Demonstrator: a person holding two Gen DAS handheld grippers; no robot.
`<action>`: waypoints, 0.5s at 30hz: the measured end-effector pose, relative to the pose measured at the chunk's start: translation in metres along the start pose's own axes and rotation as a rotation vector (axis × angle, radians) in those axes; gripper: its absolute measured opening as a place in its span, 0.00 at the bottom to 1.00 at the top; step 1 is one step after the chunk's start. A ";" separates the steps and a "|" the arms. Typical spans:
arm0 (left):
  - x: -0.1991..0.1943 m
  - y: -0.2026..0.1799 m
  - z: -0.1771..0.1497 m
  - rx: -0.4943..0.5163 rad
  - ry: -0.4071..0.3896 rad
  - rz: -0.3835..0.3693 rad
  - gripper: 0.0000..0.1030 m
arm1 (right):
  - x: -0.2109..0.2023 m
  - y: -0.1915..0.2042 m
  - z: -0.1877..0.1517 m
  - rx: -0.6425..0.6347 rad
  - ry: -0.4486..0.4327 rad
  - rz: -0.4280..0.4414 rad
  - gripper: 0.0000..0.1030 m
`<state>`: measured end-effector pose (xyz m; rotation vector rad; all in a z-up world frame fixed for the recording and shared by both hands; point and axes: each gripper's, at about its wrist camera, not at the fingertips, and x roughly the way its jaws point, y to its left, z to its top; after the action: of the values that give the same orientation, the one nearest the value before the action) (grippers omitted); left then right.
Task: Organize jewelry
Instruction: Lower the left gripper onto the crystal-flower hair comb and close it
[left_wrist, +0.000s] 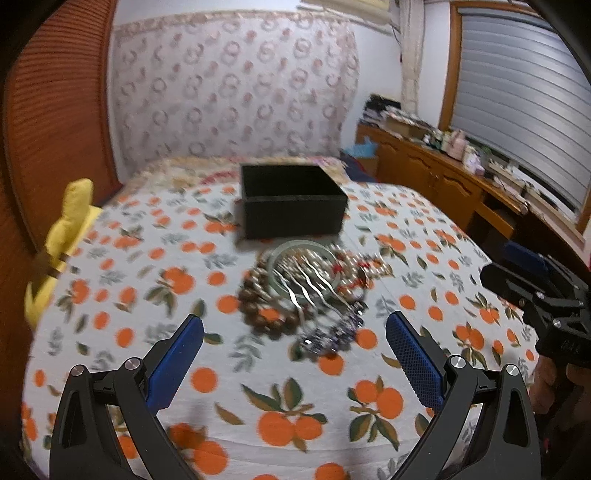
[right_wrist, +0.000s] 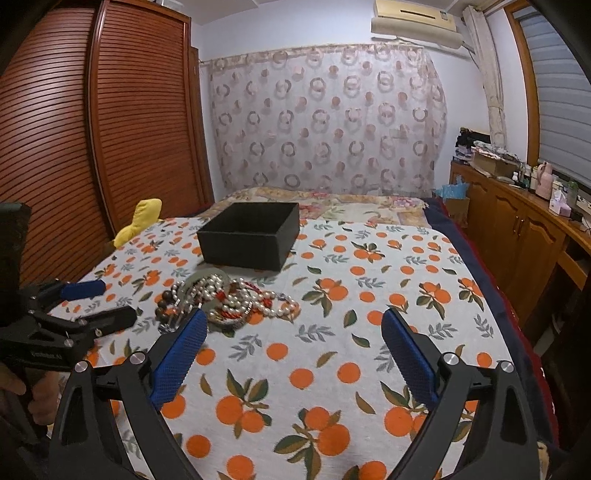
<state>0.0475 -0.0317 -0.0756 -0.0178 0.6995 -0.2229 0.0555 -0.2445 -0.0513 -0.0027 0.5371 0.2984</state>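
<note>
The jewelry (right_wrist: 229, 301) lies in one tangled heap on the bed (right_wrist: 369, 332), just in front of a single open black box (right_wrist: 249, 240), which looks empty and is probably where the pieces are meant to go. The heap holds a pale bangle (left_wrist: 304, 271), pearl strands (right_wrist: 258, 301), dark wooden beads (left_wrist: 258, 299) and wavy metal hairpins (left_wrist: 314, 288); I cannot count the strands. The left tongs (left_wrist: 293, 345) hover just short of the heap, spread wide and holding nothing. The right tongs (right_wrist: 293, 341) are also wide open and empty, over bare cover to the right of the heap.

text: none legible | left gripper (right_wrist: 98, 306) body: white print, blurred
</note>
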 end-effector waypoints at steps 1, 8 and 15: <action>0.004 -0.002 -0.001 0.000 0.017 -0.014 0.93 | 0.001 -0.001 -0.001 -0.001 0.004 -0.002 0.93; 0.033 -0.018 -0.003 0.020 0.117 -0.105 0.86 | 0.010 -0.010 -0.007 -0.004 0.045 0.001 0.93; 0.056 -0.024 -0.002 0.000 0.195 -0.144 0.73 | 0.015 -0.013 -0.011 -0.005 0.058 0.002 0.93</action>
<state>0.0832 -0.0670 -0.1108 -0.0470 0.8936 -0.3660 0.0658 -0.2533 -0.0693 -0.0156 0.5943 0.3022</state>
